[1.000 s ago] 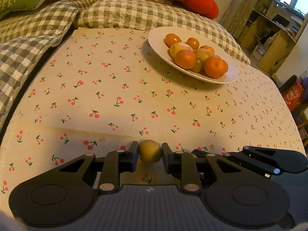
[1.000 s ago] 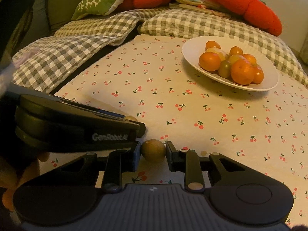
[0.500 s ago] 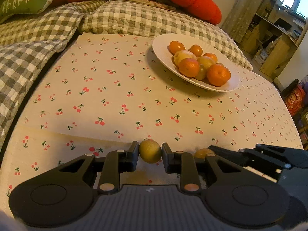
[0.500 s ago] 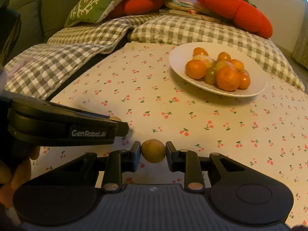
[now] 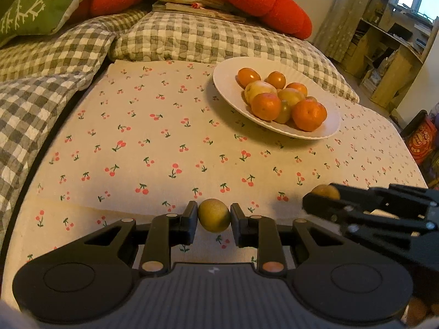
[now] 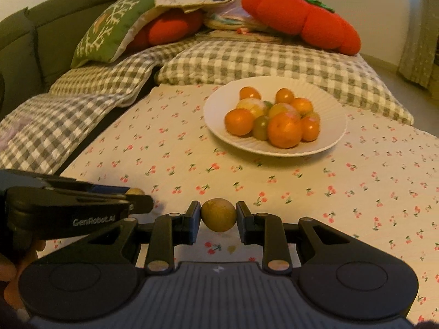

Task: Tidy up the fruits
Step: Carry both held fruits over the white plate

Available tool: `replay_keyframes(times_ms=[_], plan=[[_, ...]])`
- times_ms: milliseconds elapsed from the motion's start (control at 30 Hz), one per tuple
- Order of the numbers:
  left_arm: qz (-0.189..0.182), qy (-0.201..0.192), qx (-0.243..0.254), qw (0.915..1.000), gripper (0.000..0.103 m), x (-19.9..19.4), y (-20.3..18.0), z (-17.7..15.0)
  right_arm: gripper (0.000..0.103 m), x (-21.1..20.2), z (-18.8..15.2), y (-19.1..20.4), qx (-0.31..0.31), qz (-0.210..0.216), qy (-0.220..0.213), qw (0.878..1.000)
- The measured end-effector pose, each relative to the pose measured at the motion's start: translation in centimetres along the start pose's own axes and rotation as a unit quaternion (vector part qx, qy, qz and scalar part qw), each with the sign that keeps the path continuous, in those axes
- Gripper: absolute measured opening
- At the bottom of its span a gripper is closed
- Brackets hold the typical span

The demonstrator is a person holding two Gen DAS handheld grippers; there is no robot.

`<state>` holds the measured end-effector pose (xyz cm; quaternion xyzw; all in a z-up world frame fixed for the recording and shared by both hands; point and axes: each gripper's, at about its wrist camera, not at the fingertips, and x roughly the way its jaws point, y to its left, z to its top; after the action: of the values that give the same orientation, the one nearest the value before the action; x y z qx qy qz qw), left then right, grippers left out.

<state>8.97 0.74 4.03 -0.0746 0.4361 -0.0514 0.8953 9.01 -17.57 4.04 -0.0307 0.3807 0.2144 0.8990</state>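
Observation:
My left gripper (image 5: 214, 219) is shut on a small yellow-green fruit (image 5: 214, 218), held just above the cherry-print cloth (image 5: 153, 148). My right gripper (image 6: 218, 215) is shut on a small brownish-yellow fruit (image 6: 218, 214), also above the cloth. Each gripper shows in the other's view: the right one (image 5: 323, 198) at the lower right with its fruit (image 5: 325, 191) peeking out, the left one (image 6: 137, 198) at the lower left. A white plate (image 5: 329, 126) piled with several orange and greenish fruits (image 5: 308, 114) sits ahead, right of centre; in the right wrist view the plate (image 6: 333, 107) is straight ahead.
Grey checked quilts (image 5: 49, 63) bunch along the left and far sides. Red plush cushions (image 6: 301, 19) and a green patterned pillow (image 6: 115, 27) lie behind them. Wooden shelves (image 5: 384, 44) stand at the far right. A person's fingers (image 6: 11, 268) hold the left gripper.
Both grippers keep their fruits. The right gripper has lifted and swung so the plate now sits more centred ahead of it. In the left view the plate has come slightly nearer.

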Motion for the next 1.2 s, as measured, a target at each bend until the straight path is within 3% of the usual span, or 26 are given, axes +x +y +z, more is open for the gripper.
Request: replay_keyframes(times_ms=[167, 633, 900, 1200], plan=[[-0.034, 0.010, -0.027, 0.9990, 0.018, 0.0, 0.6, 0.9, 0.025, -0.6, 1.1, -1.8, 0.024, -0.010, -0.019, 0.999], [-0.048, -0.045, -0.018, 0.9976, 0.018, 1.0, -0.4, 6.3, 0.025, 1.0, 4.7, -9.2, 0.123, -0.037, -0.077, 0.989], [-0.074, -0.067, -0.031, 0.9945, 0.018, 3.9, -2.6, 10.4, 0.025, 2.5, 5.7, -12.2, 0.185, 0.001, -0.093, 0.978], [-0.066, -0.064, -0.058, 0.9941, 0.018, 7.5, -2.4, 12.2, 0.025, 5.1, 7.7, -12.2, 0.169, 0.028, -0.102, 0.980]])
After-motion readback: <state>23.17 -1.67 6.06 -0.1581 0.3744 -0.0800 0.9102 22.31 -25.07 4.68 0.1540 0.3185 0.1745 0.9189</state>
